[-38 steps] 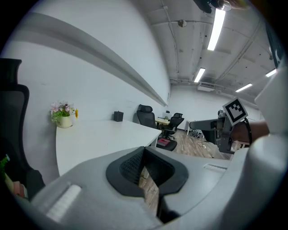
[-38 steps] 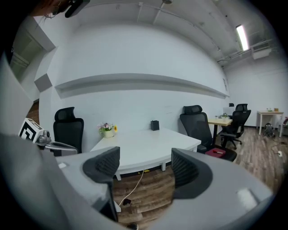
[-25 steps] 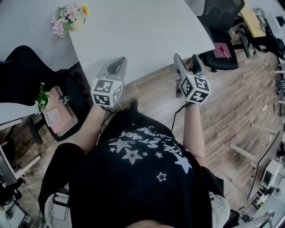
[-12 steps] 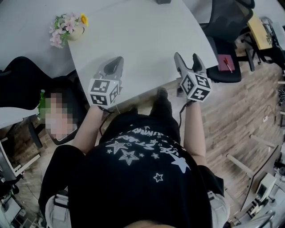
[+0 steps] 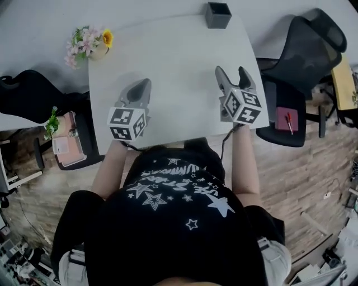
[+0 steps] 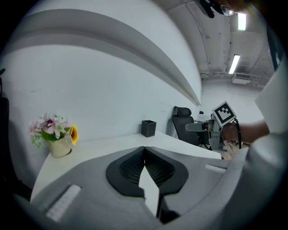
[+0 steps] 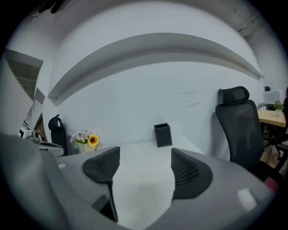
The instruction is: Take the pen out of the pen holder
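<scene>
A dark square pen holder (image 5: pixel 217 15) stands at the far edge of the white table (image 5: pixel 173 61); no pen shows in it in any view. My left gripper (image 5: pixel 143 84) hovers over the table's near left part, its jaws shut with nothing between them. My right gripper (image 5: pixel 230 72) is over the near right part, open and empty. The pen holder (image 6: pixel 148 128) lies well ahead in the left gripper view, beyond the touching jaws of the left gripper (image 6: pixel 144 152). In the right gripper view the pen holder (image 7: pixel 163 134) sits straight ahead past the open right gripper (image 7: pixel 141 164).
A vase of flowers (image 5: pixel 89 42) stands at the table's far left corner. A black office chair (image 5: pixel 305 50) is right of the table, with a red notebook (image 5: pixel 288 119) on a seat beside it. Another black chair (image 5: pixel 33 103) and a pink item (image 5: pixel 70 146) are at the left.
The person has stepped up to the table; both grippers now hang over it instead of at its near edge. The pen holder has come into view at the top.
</scene>
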`<state>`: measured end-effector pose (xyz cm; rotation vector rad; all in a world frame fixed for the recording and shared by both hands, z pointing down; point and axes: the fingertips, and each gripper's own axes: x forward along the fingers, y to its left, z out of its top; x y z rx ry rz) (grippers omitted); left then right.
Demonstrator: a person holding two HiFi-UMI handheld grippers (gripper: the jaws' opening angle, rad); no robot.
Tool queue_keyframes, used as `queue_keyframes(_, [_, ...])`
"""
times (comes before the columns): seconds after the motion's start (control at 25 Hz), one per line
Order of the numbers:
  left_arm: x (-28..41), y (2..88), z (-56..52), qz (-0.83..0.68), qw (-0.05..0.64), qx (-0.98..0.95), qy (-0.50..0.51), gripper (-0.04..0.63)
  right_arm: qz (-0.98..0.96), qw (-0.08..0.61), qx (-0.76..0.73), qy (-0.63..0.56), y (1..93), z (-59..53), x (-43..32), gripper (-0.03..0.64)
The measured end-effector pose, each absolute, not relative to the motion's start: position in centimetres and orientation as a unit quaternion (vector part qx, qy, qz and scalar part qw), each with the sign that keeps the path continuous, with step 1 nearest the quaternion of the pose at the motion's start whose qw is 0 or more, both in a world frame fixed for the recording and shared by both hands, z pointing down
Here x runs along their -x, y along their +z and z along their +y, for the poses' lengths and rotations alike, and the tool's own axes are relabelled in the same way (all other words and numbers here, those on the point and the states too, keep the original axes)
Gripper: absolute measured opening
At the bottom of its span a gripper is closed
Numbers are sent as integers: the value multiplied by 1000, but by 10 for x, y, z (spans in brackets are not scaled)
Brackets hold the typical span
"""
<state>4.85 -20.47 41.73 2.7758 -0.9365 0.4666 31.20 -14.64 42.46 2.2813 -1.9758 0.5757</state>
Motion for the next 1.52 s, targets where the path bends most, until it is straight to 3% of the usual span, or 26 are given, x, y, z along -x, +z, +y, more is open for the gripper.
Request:
queue_keyframes(0.48, [-108,390,-234,-398,79,-903,144,11,-716,55,-672,180,414,-249,-379,350])
queue_keyframes(1.08, [-125,396,-273,-453,102,-873,151,11,-759,99,-628,139,423,-374,-391,350])
queue_keyframes(1.28, [-128,411,-278,-457,122,-866,161,11,-751,124,-634,135,431,-401,-398,314])
queue_keyframes(1.4, [-127,417,-281,-461,127,-863,165,11,-744,159,-637,124,438,-409,-400,205])
queue_keyframes(1.52, [-125,421,-287,-468,132,-858,165,11,-741,182,-634,123,446,-415,-401,171])
